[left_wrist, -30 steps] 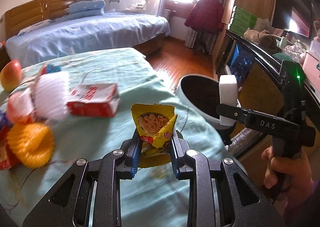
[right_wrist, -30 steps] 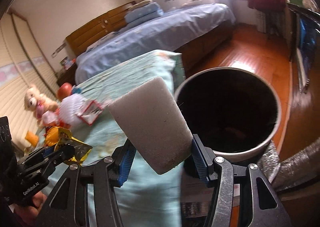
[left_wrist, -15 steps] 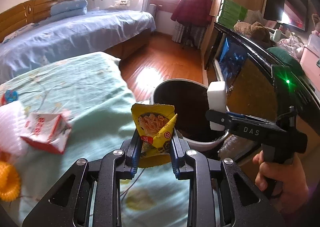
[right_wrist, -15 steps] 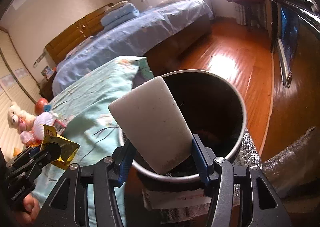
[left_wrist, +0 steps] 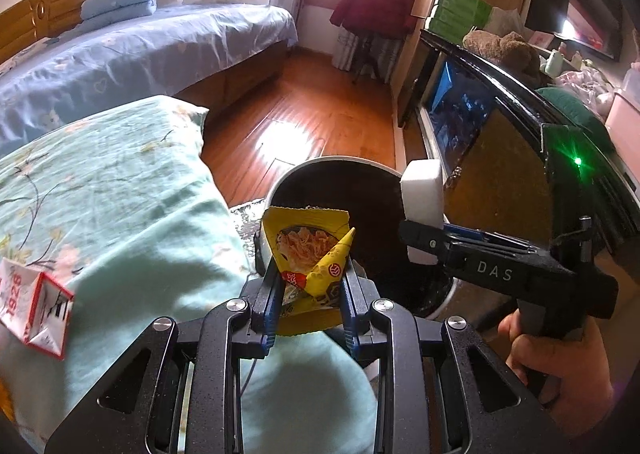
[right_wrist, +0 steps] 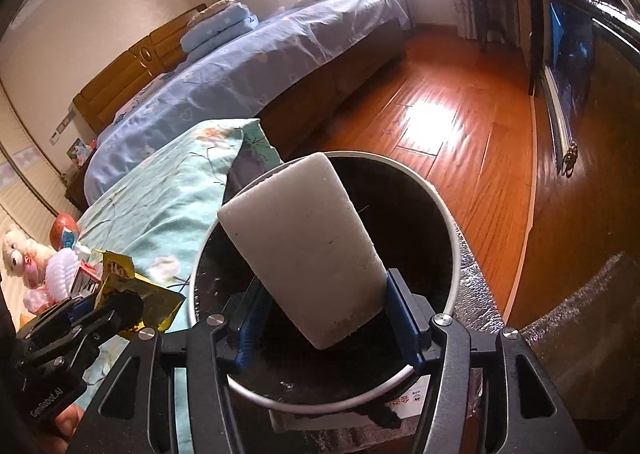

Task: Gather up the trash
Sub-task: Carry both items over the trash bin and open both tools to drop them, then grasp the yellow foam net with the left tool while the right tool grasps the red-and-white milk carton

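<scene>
Both grippers have travelled off the bed toward the bin since a second ago: the white sponge block, then short of the rim, now hangs over the dark opening, and the yellow packet has come up to the bin's near edge. That one white rectangular foam sponge block (right_wrist: 304, 246) sits tilted between the blue pads of the right gripper (right_wrist: 326, 318), whose jaws are opening; in its own view a sliver of gap shows at the left pad while the right pad still touches the block. Directly beneath it is the single round bin with a pale metal rim and black inside (right_wrist: 448, 222), standing on the wooden floor (right_wrist: 452, 122) beside the bed. One crumpled yellow snack packet printed with noodles (left_wrist: 310, 254) is pinched upright between the narrowly set fingers of the left gripper (left_wrist: 308, 290), above the bed's edge and just short of the rim. One red-and-white paper carton (left_wrist: 34, 310) lies further back on the pale green flowered bedspread (left_wrist: 120, 190). Two beds are in view; the second, covered in blue (left_wrist: 132, 50), stands well apart across the floor.
</scene>
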`<state>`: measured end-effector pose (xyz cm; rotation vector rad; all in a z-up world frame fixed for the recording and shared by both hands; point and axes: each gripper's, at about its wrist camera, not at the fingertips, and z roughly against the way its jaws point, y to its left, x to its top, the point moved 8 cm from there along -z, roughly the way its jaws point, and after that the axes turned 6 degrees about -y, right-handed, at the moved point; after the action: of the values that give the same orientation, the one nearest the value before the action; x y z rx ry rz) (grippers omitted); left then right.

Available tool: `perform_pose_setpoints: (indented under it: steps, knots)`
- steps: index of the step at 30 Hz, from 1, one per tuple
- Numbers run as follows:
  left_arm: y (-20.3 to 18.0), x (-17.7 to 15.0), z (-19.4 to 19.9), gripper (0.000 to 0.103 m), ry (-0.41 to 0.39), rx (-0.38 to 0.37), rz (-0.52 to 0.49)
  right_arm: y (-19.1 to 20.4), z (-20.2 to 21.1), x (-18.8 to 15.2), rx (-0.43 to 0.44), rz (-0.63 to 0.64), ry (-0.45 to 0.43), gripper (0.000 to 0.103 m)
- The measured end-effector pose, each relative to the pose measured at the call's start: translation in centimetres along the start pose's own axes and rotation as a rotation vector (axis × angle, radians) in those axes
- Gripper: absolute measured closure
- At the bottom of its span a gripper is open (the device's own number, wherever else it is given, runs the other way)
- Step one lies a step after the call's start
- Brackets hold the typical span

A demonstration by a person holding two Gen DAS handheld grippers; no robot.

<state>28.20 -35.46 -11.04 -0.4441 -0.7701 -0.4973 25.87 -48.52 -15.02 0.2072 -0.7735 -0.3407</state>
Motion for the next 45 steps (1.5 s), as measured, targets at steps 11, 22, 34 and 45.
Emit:
perform_pose_setpoints:
  steps: [11,22,34,45]
  knots:
    - [-0.2,0.3,-0.7,0.042,0.009,0.008,-0.014,-1.0,-0.6,0.8,0.000,-0.033,0.011,0.038]
    - [1.3,-1.3,2.3,0.037,-0.023,0.008,0.029,-0.3,0.8,0.5,0.027,-0.073,-0.026,0.025]
    - [5.7,-4.8,7.6,0.035,-0.065,0.091,0.089,5.8,2.7,-2.7,0.141,-0.022,-0.044,0.019]
    - [11.5,-8.4,13.1,0.035,-0.099,0.215,0.172,12.9,3.4,-5.3,0.255,0.071,-0.036,0.018]
